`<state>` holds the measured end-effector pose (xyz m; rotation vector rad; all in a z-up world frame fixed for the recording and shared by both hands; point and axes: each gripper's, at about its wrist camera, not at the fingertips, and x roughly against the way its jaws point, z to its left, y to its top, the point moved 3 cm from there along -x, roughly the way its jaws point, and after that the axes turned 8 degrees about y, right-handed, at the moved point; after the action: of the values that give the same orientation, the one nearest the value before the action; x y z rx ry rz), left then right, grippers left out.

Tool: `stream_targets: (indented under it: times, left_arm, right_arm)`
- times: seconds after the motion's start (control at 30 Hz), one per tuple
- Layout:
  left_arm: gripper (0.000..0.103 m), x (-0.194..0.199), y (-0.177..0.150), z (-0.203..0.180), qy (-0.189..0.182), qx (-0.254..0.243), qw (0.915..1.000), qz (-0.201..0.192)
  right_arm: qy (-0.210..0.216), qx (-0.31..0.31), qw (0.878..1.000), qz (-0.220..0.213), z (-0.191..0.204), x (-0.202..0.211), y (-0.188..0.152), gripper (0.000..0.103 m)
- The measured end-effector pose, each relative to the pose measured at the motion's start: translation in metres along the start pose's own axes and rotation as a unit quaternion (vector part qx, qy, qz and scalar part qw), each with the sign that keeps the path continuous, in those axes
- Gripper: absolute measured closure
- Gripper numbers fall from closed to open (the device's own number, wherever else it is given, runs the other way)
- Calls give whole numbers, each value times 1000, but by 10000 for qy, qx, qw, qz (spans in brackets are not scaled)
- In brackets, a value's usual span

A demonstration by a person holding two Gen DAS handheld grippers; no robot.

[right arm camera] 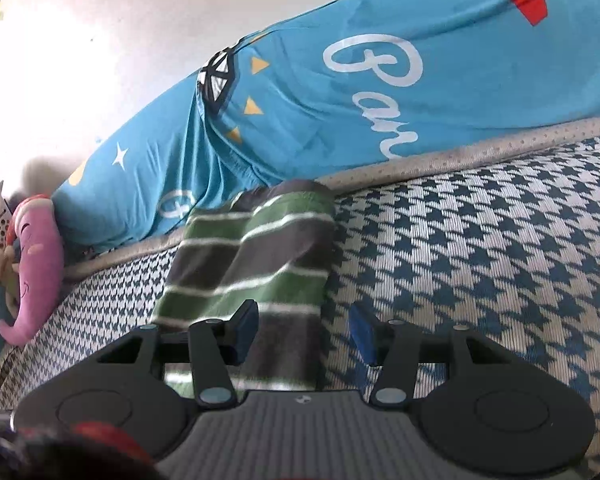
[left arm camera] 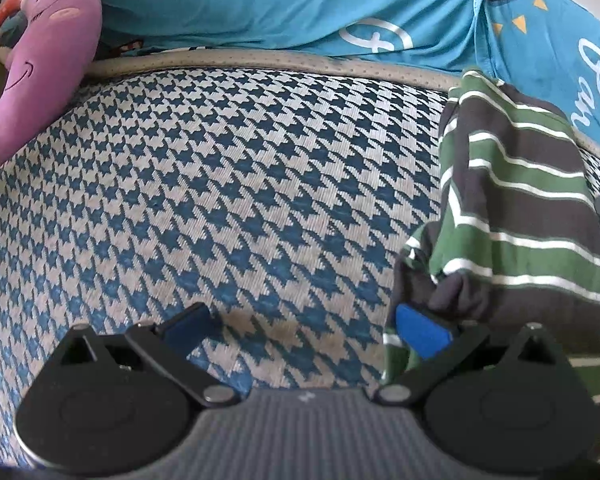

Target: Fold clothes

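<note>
Both tools spread wide, gripping nothing, the left tool (left arm camera: 304, 330) just beside the striped green-and-grey garment (left arm camera: 524, 208) bunched on the houndstooth mat (left arm camera: 220, 184), the right tool (right arm camera: 304, 330) straddling its near edge below the blue bedding (right arm camera: 340, 112).

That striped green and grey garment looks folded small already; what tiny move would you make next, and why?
Probably close the right hand-held gripper on the striped garment's near edge: its jaws stand open with that edge between them, while the left hand-held gripper is open beside the cloth.
</note>
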<state>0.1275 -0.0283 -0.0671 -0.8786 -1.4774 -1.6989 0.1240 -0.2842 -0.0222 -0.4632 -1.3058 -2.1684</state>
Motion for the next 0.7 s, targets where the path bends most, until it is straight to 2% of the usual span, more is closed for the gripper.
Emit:
stream_targets:
  times: [0.23,0.53,0.63,0.7]
  left_arm:
    - [0,0,1,-1,2,11,10000,17]
    - [0,1,1,-2,-26,-41,10000,18]
    - [0,0,1,-1,-52,-37,10000,25]
    - [0,0,2,-1,-57,-45,10000,22]
  right_arm:
    - [-3,20,10000,-78,-7,-11,7,52]
    - [197,220,9994,-176,-8,-28,10,53]
    - [309,222,9991,-194,-9,-31,10,60]
    - [379,233,9988,-196,-9,-35,11,68]
